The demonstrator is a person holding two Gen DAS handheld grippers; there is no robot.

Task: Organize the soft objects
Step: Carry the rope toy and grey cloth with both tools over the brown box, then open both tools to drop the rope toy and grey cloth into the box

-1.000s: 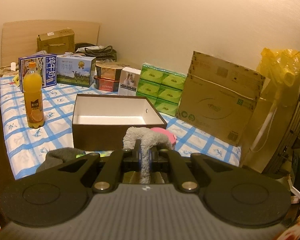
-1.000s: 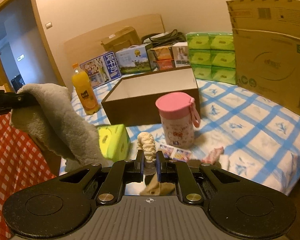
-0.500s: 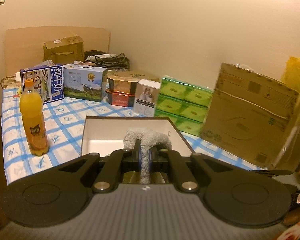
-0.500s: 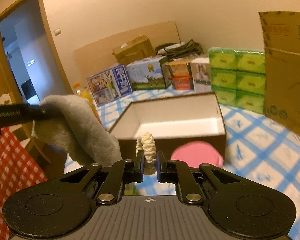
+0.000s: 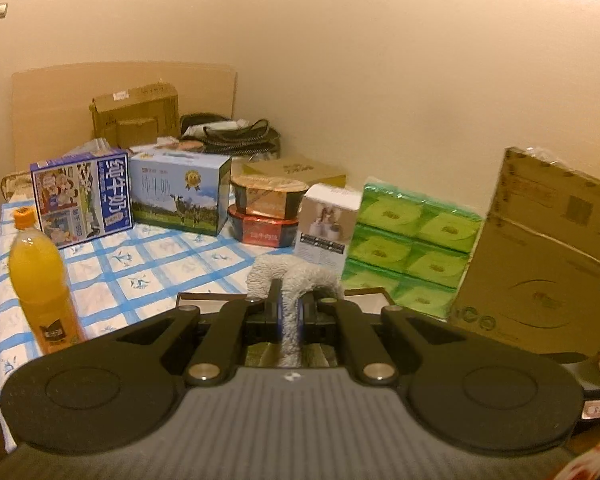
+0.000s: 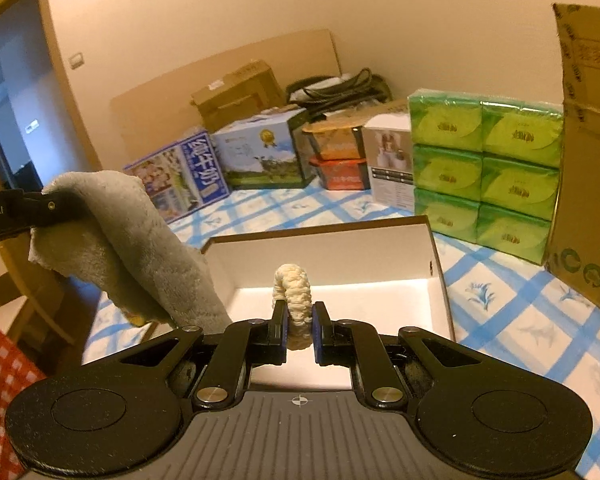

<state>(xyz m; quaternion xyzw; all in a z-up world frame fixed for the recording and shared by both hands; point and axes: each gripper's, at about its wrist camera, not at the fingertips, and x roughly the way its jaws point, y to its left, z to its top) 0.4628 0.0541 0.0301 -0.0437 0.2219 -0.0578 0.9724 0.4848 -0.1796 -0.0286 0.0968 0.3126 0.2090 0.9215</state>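
Note:
My left gripper (image 5: 290,314) is shut on a grey fluffy cloth (image 5: 296,280). In the right wrist view the same cloth (image 6: 136,248) hangs from the left gripper at the left, over the near left corner of the box. My right gripper (image 6: 299,322) is shut on a cream knitted piece (image 6: 294,292) and holds it above the open brown box with a white inside (image 6: 436,248). In the left wrist view only the far rim of the box (image 5: 364,292) shows behind the fingers.
An orange juice bottle (image 5: 40,280) stands at the left on the blue-checked tablecloth (image 5: 160,264). Milk cartons (image 5: 176,188), food tubs (image 5: 266,212), green tissue packs (image 5: 412,248) and a large cardboard box (image 5: 552,256) line the back and right. A doorway (image 6: 8,100) is at the left.
Both grippers have risen and moved forward toward the box with their loads. The pink cup and green block near the table's front edge have dropped out of view.

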